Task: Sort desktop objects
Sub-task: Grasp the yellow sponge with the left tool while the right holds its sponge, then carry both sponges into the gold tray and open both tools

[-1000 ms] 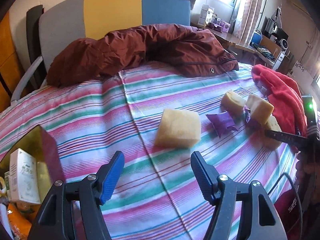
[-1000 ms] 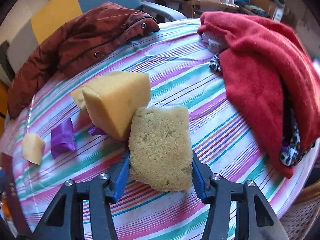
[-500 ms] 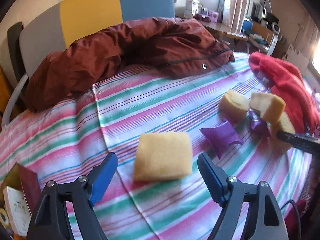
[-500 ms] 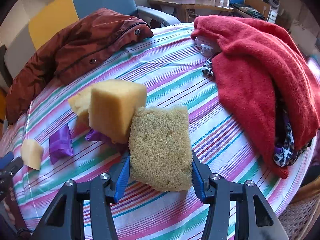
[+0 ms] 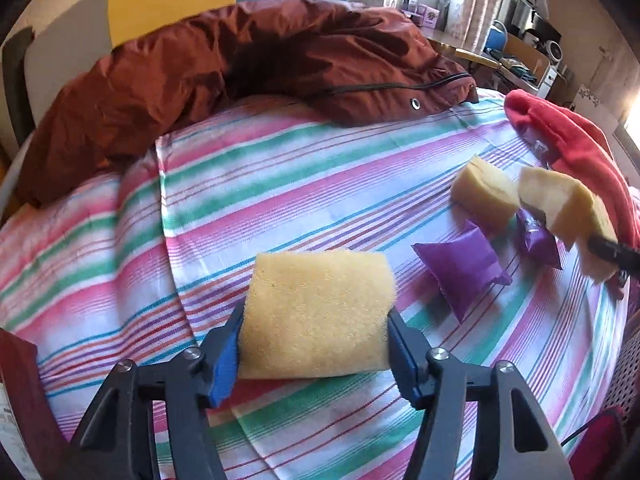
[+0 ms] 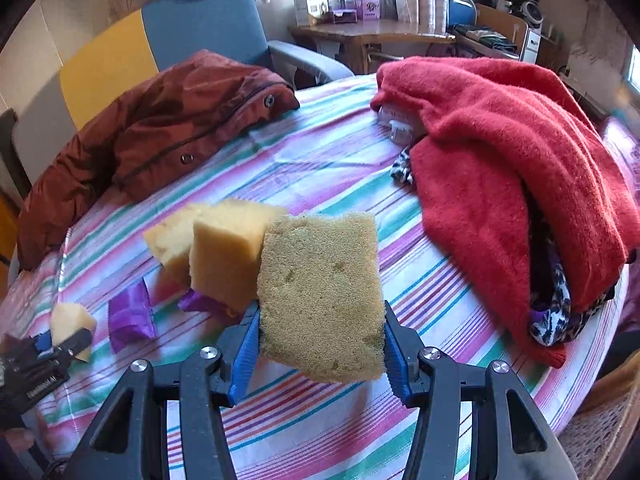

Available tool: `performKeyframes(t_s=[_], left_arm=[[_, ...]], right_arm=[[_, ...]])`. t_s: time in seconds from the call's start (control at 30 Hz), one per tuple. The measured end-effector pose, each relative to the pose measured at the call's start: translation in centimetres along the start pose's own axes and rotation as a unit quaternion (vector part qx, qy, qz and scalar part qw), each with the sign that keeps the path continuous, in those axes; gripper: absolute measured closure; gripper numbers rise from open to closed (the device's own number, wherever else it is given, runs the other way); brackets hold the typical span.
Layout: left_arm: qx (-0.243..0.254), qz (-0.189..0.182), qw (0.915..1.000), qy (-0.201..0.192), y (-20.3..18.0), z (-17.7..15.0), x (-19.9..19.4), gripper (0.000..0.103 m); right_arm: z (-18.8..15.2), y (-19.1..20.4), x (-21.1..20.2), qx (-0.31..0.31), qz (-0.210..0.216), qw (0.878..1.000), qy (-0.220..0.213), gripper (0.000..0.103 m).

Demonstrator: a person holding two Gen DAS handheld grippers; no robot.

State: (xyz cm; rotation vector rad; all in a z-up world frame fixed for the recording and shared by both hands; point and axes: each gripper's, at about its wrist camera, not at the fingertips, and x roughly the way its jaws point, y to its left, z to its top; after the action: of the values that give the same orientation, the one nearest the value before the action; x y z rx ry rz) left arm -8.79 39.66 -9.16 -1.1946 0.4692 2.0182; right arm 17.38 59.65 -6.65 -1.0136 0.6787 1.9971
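Observation:
My left gripper [image 5: 314,340] is shut on a flat yellow sponge [image 5: 320,312] resting low over the striped tablecloth [image 5: 280,184]. My right gripper [image 6: 320,344] is shut on a darker olive-yellow sponge [image 6: 322,296], held just above the cloth. Two more yellow sponge blocks [image 6: 224,256] [image 6: 168,240] sit just left of it, with two purple packets [image 6: 130,316] [image 6: 200,303] at their base. In the left wrist view the blocks [image 5: 486,192] [image 5: 556,204] and packets [image 5: 460,272] [image 5: 538,236] lie at the right. The left gripper also shows in the right wrist view [image 6: 60,344].
A brown jacket [image 5: 248,68] lies across the table's far side. A red sweater [image 6: 512,152] is heaped at the right over patterned fabric [image 6: 554,312]. A dark red box [image 5: 24,400] stands at the left edge. A chair [image 6: 192,32] stands behind the table.
My left gripper moved forward to the flat yellow sponge and closed on it. My right gripper kept its hold on the olive sponge and lifted slightly.

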Motion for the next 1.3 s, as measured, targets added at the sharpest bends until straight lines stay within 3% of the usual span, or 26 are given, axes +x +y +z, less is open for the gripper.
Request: performKeyframes(t_s=[0.43,1.0,1.3], left_arm=[[-0.011,0.043,0.9981,-0.042,0.3,-2.0,-5.4,0.040],[-0.065,0.083,0.9886,-0.107,3.8,-5.9,-14.4,0.040],[-0.096,0.093,0.9835,-0.122,6.4,-9.0,-17.3,0.040]], right_arm=[[0.2,0.4,-2.5,0.002,0.036,0.997,-0.065,0.048],[-0.6,3.7,-5.1,-0.076,0.093,0.985,-0.122,0.048],[-1.7,5.7,-5.9,-0.116,0.125,0.979,-0.112,0.048]])
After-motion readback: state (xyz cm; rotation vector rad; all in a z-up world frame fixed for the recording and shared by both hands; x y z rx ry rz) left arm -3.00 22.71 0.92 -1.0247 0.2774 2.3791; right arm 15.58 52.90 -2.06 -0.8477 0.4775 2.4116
